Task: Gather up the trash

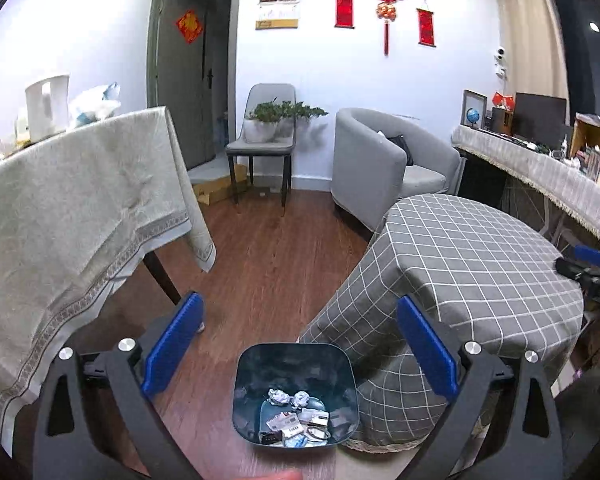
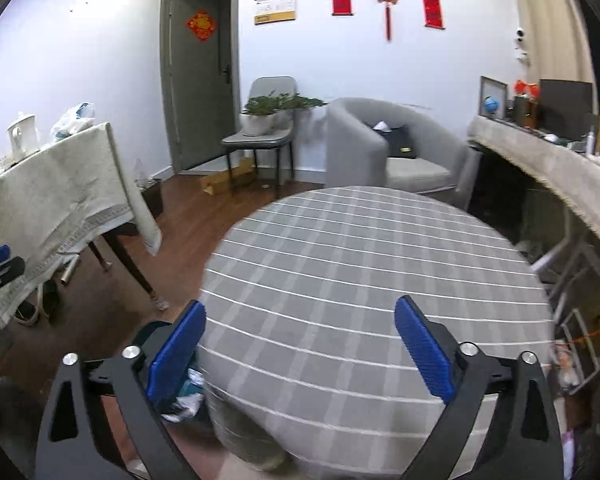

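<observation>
The left gripper (image 1: pixel 300 344) is seen with its blue-padded jaws spread wide, and nothing is held between them. Below the gap between those jaws, on the wooden floor (image 1: pixel 260 264), a dark bin (image 1: pixel 296 392) is found standing open. Inside it, crumpled paper balls (image 1: pixel 278 396) and small printed wrappers (image 1: pixel 296 424) are seen lying on the bottom. The bin is set just beside the hanging edge of the grey checked cloth that covers the round worktop (image 1: pixel 480 256), which lies beyond the right jaw.

The right gripper (image 2: pixel 300 344) is likewise held with its jaws spread wide and nothing between them. The gap between these jaws is filled by the checked top of the round worktop, which is bare there. The bin (image 2: pixel 184 392) is partly hidden behind the left jaw of this gripper, at the foot of the worktop's cloth; some pale scraps can be made out in it, though blurred.

Beyond the left jaw of both grippers, a second worktop (image 1: pixel 72 200) draped in a pale cloth is seen. Far ahead, a grey armchair (image 2: pixel 380 148) is set against the wall.
</observation>
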A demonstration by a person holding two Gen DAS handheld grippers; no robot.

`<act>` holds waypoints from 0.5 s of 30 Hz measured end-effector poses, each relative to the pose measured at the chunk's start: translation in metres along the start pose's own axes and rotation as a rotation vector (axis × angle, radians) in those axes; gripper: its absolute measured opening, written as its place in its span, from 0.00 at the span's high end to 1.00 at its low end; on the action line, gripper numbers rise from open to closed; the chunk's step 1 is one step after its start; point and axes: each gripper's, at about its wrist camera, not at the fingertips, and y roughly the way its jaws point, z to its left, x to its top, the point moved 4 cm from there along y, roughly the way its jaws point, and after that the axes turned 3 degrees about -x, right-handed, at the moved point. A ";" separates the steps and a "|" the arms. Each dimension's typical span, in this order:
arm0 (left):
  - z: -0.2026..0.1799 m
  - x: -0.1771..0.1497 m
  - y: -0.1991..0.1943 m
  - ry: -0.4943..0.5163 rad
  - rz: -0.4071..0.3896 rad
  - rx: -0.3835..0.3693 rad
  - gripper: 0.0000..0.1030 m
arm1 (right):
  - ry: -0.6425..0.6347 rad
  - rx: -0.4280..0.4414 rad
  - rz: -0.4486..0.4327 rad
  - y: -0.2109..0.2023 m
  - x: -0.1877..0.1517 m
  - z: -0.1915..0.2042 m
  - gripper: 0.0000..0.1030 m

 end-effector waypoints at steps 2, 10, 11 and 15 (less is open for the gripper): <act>0.002 -0.005 0.010 -0.029 0.056 0.038 0.04 | -0.013 0.000 0.016 -0.008 -0.008 -0.013 0.05; -0.002 -0.032 0.009 -0.020 0.081 0.037 0.04 | 0.015 -0.026 -0.009 -0.034 -0.044 -0.039 0.04; -0.004 -0.033 0.008 -0.019 0.079 0.033 0.04 | 0.018 -0.019 -0.026 -0.039 -0.043 -0.041 0.04; -0.013 -0.037 0.000 0.002 0.076 0.028 0.04 | 0.039 0.024 -0.055 -0.050 -0.047 -0.046 0.03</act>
